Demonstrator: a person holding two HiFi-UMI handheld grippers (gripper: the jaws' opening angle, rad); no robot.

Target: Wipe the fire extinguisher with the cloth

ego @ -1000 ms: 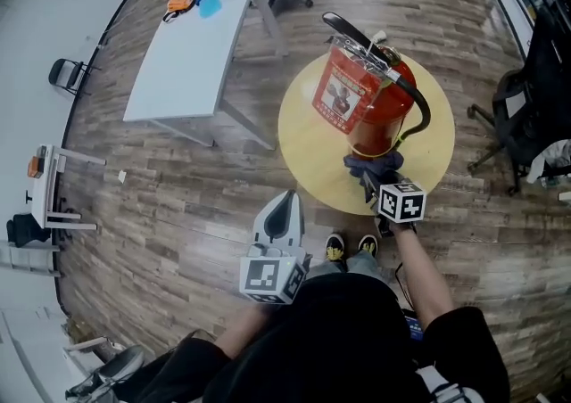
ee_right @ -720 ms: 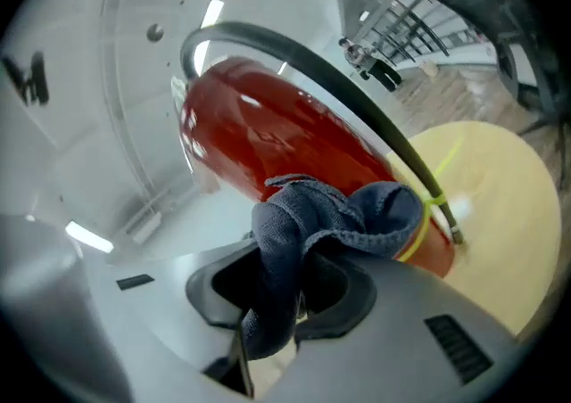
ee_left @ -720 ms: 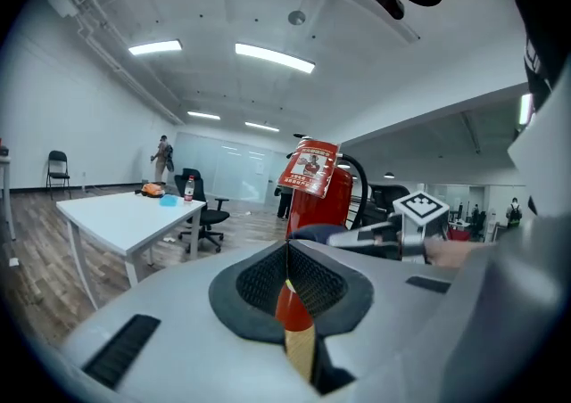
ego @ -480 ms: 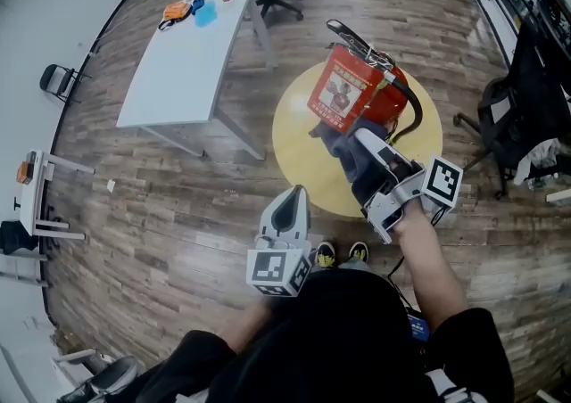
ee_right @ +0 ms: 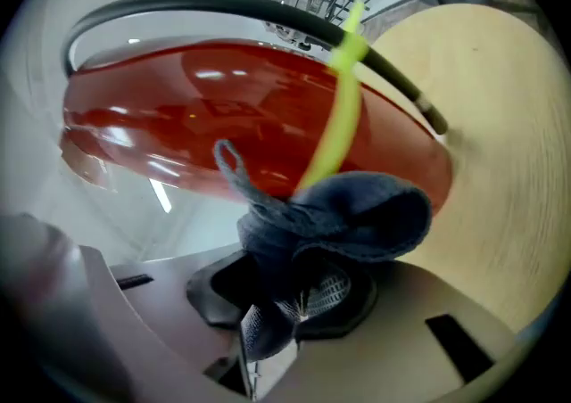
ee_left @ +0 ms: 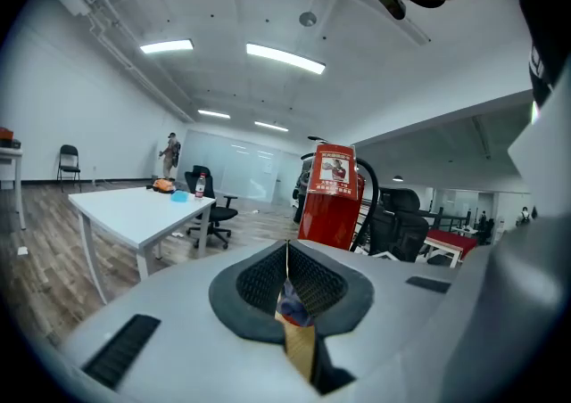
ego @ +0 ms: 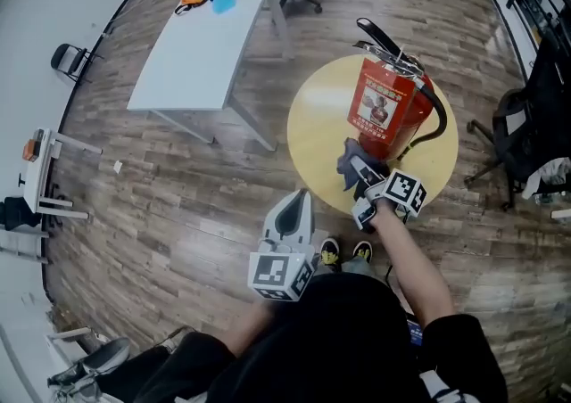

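On the round yellow tabletop point(ego: 312, 138) the red fire extinguisher point(ego: 388, 111) is stood upright. The wiping step is judged to be in hand: the dark cloth point(ee_right: 348, 214) is clamped in the right tool point(ego: 361, 174), just beside the cylinder's base. Next, it should be pressed on and drawn along. The left tool point(ee_left: 287, 281) is kept closed on nothing, well apart.

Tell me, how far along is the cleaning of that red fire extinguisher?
Done: the cloth is picked up, clamped in the right gripper. In hand: it is held low beside the fire extinguisher on the round table. Left: the upper body and label; no wiped patch shows. The left gripper is shut and idle.
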